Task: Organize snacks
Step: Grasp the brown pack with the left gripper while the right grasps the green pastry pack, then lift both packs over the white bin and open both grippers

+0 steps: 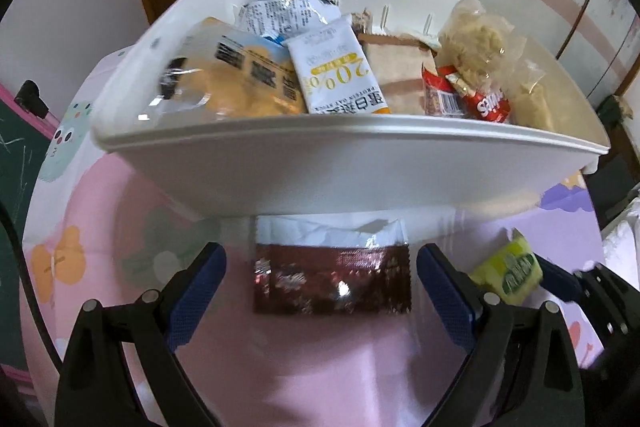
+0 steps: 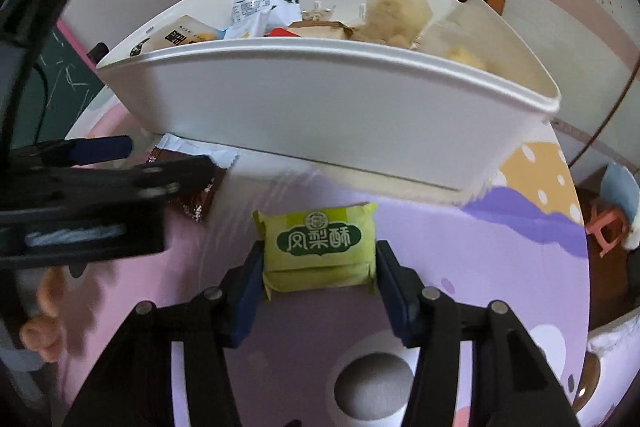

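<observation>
Two tongs over pink tablecloth: left tongs spread; right tongs pinching green packet.

Both wrist views: soft indoor light, moderately dim, slight pink-purple cast off tablecloth. Strong fisheye bend; white bin rim bows into arc, black vignette fills corners. Glare spots on foil of dark red packet and on clear wrappers inside bin. Soft shadow under bin's near wall in both views. Left view slightly smeared, print on packets fuzzy. Right view: left gripper at frame edge heavily blurred; green packet lettering sharp. Background door and shelf soft, low contrast.
</observation>
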`<state>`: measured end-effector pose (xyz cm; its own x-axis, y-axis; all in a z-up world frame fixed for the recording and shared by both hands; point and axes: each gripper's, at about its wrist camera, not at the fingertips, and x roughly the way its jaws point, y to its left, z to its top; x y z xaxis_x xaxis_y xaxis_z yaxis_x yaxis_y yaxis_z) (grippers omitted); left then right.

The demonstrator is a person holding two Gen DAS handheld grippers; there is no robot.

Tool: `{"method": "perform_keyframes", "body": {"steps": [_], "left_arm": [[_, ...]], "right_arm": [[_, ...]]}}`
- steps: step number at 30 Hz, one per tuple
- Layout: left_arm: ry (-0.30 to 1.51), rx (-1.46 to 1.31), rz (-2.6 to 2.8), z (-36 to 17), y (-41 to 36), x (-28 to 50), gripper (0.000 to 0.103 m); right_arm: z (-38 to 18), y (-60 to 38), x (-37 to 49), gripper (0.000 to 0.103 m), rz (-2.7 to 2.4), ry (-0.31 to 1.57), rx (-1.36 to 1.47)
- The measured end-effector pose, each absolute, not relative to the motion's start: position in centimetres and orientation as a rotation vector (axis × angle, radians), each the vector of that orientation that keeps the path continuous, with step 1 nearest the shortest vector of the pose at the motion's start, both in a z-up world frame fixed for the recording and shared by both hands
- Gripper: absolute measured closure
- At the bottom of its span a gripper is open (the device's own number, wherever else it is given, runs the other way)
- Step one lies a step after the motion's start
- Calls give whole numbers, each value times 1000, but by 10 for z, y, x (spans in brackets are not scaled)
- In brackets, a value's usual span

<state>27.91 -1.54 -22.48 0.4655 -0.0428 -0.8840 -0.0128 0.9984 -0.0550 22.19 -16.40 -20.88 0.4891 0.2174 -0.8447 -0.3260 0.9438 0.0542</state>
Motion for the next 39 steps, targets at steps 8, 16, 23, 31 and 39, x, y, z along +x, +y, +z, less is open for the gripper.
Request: {"method": "perform_keyframes", "body": {"steps": [8,16,23,31,39], "left_arm": [[1090,-21,19,-239,-21,282,7],[1036,1,-15,-231,-27,275,62],[1045,-48,-16,-219,-9,253,65],[979,-86,-88,-159,10,195,65],[891,-38,-126,-83,11,158,65]], "right_arm": [[-208,-164,226,50,319,1006,-100],[-208,-162,222,50,314,1010,-95],[-192,-164,210,51,330,1013,-86],[-150,-171,170,51,364,947,-106],[-80,-173,152,51,367,805,-54]]}}
